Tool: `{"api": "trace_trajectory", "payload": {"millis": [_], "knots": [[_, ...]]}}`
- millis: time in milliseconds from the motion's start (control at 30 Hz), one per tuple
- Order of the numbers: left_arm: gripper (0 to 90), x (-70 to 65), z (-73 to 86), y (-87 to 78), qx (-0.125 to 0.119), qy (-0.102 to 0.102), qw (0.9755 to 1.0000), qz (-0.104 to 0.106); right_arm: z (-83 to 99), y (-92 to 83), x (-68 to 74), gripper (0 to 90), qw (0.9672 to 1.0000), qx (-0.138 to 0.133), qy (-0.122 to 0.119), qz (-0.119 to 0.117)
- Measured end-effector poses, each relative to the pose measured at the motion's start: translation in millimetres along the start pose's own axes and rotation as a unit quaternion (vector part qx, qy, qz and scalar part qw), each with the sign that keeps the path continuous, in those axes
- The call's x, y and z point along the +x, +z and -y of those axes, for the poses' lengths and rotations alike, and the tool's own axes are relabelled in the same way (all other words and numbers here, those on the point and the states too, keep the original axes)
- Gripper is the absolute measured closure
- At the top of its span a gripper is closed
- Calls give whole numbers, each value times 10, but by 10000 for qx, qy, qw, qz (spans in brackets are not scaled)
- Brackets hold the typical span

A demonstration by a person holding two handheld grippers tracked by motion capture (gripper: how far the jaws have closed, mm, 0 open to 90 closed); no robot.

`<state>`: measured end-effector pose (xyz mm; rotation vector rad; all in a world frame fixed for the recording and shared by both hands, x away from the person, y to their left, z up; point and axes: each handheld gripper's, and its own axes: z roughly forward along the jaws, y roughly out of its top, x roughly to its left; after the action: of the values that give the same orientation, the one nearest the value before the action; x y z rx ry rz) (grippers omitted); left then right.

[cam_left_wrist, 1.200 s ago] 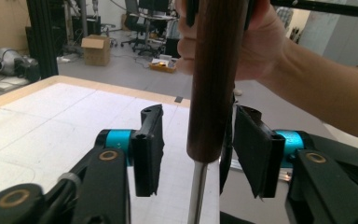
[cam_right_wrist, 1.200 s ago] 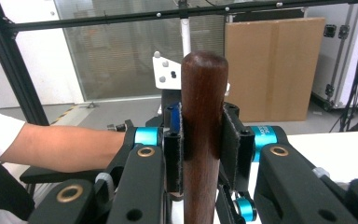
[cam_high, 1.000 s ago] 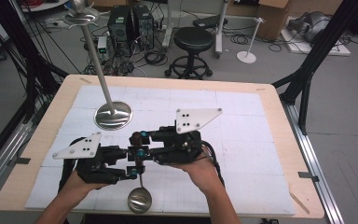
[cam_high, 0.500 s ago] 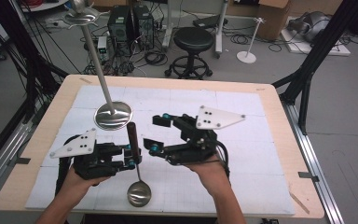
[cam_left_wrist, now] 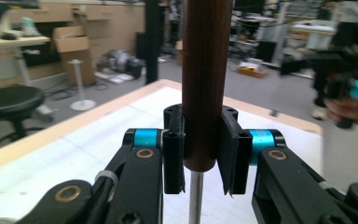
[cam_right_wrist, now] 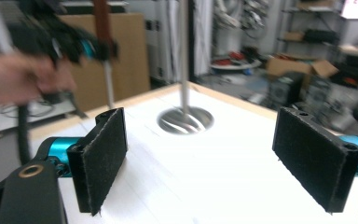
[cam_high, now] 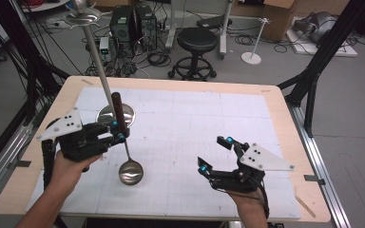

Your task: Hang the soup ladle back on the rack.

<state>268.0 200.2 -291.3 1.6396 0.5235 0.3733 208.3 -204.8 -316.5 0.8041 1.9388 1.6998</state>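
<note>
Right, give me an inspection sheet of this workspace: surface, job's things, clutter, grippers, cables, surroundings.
Surface: wooden table with a white gridded mat on it.
Job's things: ladle with a dark wooden handle, held roughly upright, bowl down close to the mat; whether it touches, cannot tell. Metal stand with a round base on the mat, its pole rising to a dish at the top.
Clutter: nothing seen on the table.
Grippers: left gripper shut on the ladle's handle; right gripper open, empty, low over the mat.
Cables: tangled leads on the floor beyond the table.
Surroundings: black stool, cardboard box, black frame posts.
</note>
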Motion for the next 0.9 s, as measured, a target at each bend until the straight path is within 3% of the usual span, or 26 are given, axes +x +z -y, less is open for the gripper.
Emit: {"api": "trace_trajectory", "payload": {"millis": [100,233,400,633,900], "knots": [[735,67,-106,16,-26,-30,9997,-248,122,-99,-67,162,9995,91,56,288],[735,159,-239,61,-13,-30,9991,-432,231,-159,-118,161,9989,138,126,419],[735,268,-387,131,-26,7,9980,-631,288,-161,-131,161,9988,129,164,442],[735,466,-549,183,-56,-95,9958,-911,360,-140,-143,161,9978,183,175,605],[735,679,-693,276,-50,-146,9906,-1361,365,-170,-156,161,9978,159,179,616]]}}
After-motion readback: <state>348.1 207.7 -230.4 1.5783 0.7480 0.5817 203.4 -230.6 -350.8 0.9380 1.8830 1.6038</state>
